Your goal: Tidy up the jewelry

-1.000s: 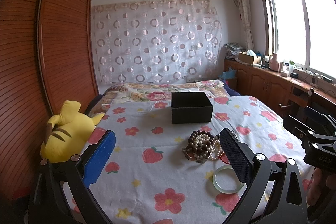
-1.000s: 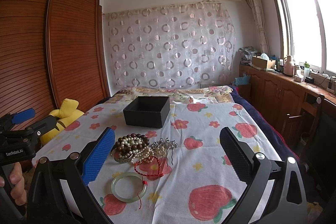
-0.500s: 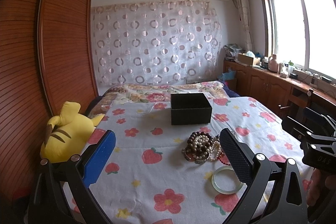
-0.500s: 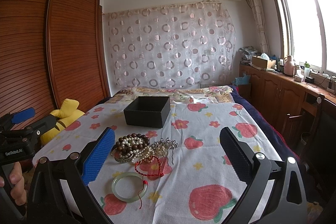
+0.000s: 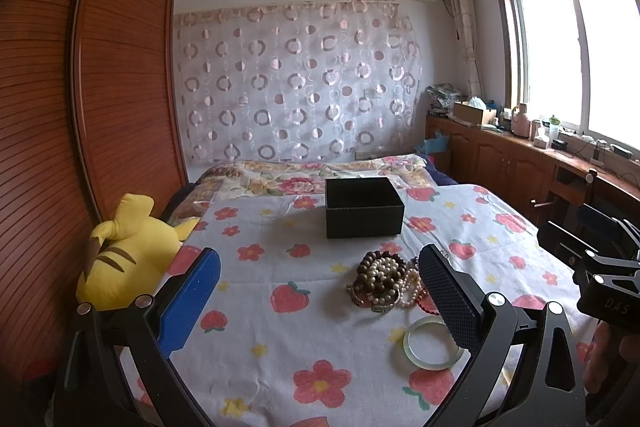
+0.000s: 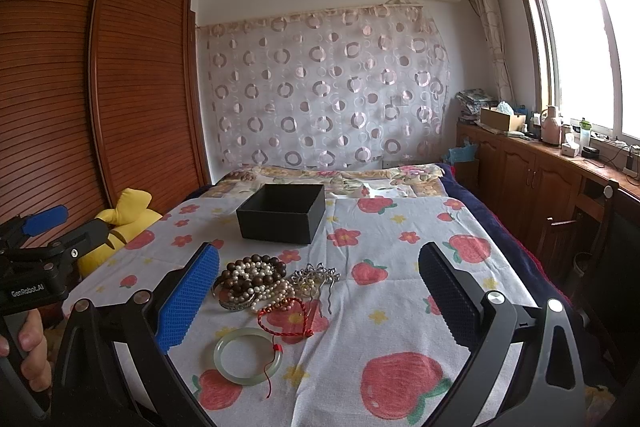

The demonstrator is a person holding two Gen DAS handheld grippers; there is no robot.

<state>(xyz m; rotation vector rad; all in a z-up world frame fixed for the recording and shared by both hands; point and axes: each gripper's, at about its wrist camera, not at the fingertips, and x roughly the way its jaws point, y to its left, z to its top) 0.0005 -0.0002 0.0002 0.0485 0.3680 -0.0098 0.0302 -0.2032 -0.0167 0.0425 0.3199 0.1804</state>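
Observation:
An open black box [image 5: 363,207] [image 6: 282,213] stands mid-bed on the strawberry-print sheet. In front of it lies a heap of brown and pearl bead bracelets [image 5: 380,281] [image 6: 252,279], with a silver hair comb [image 6: 316,277] and a red cord bracelet [image 6: 286,317] beside it. A pale green jade bangle [image 5: 434,343] [image 6: 247,355] lies nearest me. My left gripper [image 5: 320,291] is open, held above the sheet left of the heap. My right gripper [image 6: 319,289] is open over the jewelry, holding nothing.
A yellow plush toy [image 5: 128,255] lies at the bed's left edge by the wooden wardrobe [image 5: 80,131]. A wooden counter [image 6: 560,167] with clutter runs under the window at right. A folded floral quilt [image 6: 332,179] lies behind the box.
Both views have shifted very slightly; the jewelry, the box and both grippers' jaws stay as they were.

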